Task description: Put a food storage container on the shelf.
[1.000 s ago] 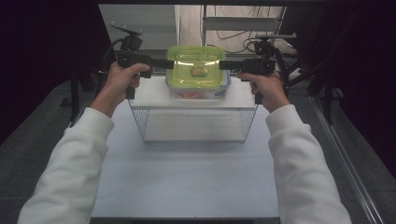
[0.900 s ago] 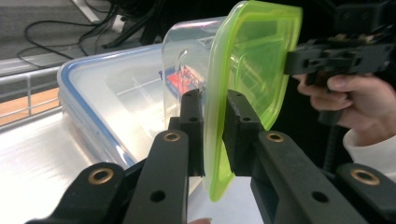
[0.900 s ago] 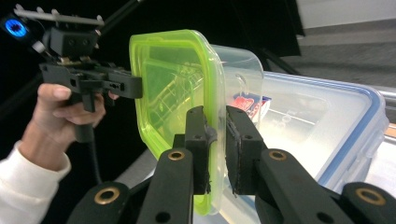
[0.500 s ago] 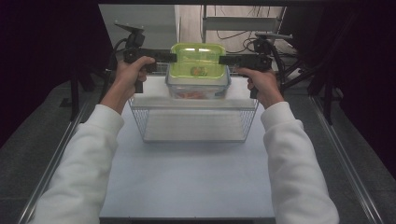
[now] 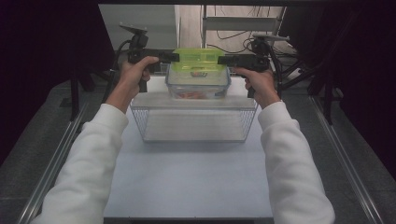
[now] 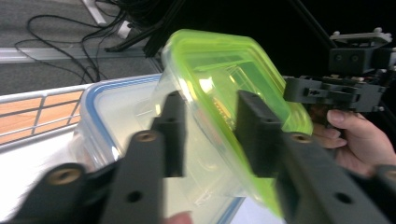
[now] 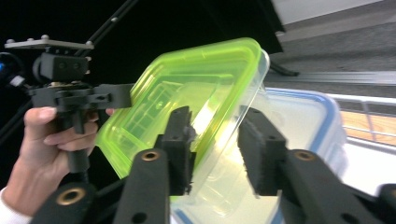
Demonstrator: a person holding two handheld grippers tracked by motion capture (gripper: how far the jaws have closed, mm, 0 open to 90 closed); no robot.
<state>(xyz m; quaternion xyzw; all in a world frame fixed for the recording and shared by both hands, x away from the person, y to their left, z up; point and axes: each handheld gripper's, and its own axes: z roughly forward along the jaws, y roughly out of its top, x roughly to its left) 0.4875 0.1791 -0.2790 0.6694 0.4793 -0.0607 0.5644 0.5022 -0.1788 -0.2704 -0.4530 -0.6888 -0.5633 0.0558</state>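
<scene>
Risk, table [image 5: 196, 177]: if the stack is knocked off its seat, the boxes could be spilled onto the white surface or past its far edge; a sideways pull by either hand would be the cause.
Risk, wire basket [image 5: 142, 122]: the stack stands at the basket's far side; whether it is borne by the basket or stands just behind it cannot be told, so a shaky footing cannot be ruled out.
Risk, blue-rimmed box [image 5: 198, 87]: this lower box, with something reddish inside, bears the upper one; a nudge to it would be passed on upward.
Risk, green-lidded box [image 5: 198, 58]: it is set on top of the blue-rimmed box, between both grippers; it could be slid or tipped off if a pad catches the overhanging lid rim as the jaws are drawn away; an uneven withdrawal, one side before the other, would be the likeliest cause.
Left gripper [image 5: 175, 57]: jaws about half parted and just opened further; the box's left edge is straddled, but the pads are judged to be off it, so nothing is gripped.
Right gripper [image 5: 222, 59]: jaws likewise about half parted and just opened further; the box's right edge lies between them, apparently unpressed; nothing is held.
</scene>
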